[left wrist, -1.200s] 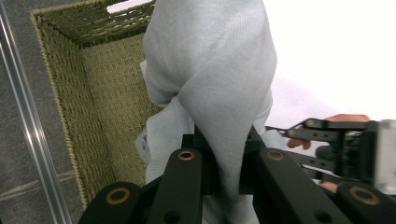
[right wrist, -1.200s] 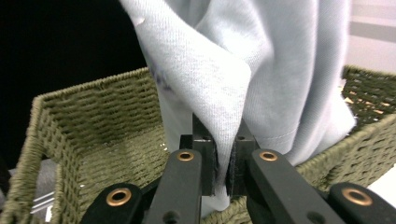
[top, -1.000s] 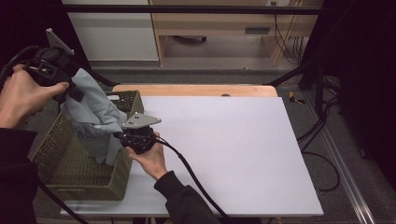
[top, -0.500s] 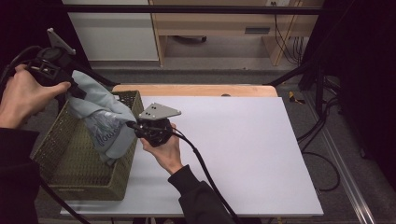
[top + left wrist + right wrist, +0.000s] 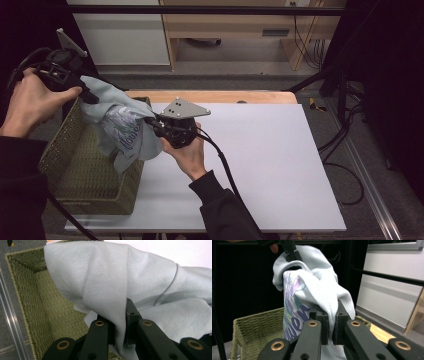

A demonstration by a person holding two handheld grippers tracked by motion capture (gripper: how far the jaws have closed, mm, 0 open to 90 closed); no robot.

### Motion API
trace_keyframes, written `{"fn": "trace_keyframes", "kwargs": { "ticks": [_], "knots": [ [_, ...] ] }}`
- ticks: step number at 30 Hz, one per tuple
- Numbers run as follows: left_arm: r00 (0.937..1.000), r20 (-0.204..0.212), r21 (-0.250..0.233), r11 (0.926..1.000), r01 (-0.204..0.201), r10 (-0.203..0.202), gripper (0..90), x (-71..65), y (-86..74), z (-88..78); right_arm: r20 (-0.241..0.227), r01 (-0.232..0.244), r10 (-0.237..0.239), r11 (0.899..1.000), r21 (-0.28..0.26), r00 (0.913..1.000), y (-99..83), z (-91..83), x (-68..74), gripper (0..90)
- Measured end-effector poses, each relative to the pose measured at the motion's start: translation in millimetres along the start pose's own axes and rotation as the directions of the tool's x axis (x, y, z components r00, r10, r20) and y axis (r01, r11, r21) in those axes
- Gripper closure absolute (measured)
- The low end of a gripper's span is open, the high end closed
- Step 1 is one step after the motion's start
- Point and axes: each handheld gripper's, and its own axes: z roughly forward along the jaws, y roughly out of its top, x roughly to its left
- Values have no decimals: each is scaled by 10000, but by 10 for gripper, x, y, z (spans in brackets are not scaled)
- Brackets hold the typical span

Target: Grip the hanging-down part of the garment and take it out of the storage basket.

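Fabric fills the lower centre of both gripper views: each claw is clenched on a fold of the pale blue-grey cotton garment (image 5: 122, 132) with a purple print. In the high view, the right claw (image 5: 150, 122) pinches it at centre left, the garment hanging above the green woven basket (image 5: 75, 170) on the white table (image 5: 280, 165). Farther, at upper left, the left claw (image 5: 90, 95) grips its other end.

A laboratory recording station — a white-topped table (image 5: 260, 165) framed by a metal rail (image 5: 370, 185), dark curtains (image 5: 390, 75) alongside, loose cables (image 5: 345, 145) on the floor, and a plain wooden bench (image 5: 225, 25) beyond the gripper fingers (image 5: 150, 121).
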Motion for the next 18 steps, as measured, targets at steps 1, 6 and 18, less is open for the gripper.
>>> {"fn": "trace_keyframes", "kwargs": {
  "ticks": [1, 6, 18],
  "knots": [
    [10000, 24, -16, 10000, -16, 16, 827, -6, 2, -7, 0, -8, 8, 10000, -9, 10000, 14, -10, -2, 864],
    [9997, 229, -164, 9998, -58, 61, 827, -32, 12, -27, 135, 68, -65, 9997, -245, 9999, 129, -75, -53, 865],
    [9988, 442, -305, 9994, -192, 205, 827, -131, 64, -27, 303, 348, -332, 9979, -538, 9990, 337, -215, -69, 865]
  ]
}}
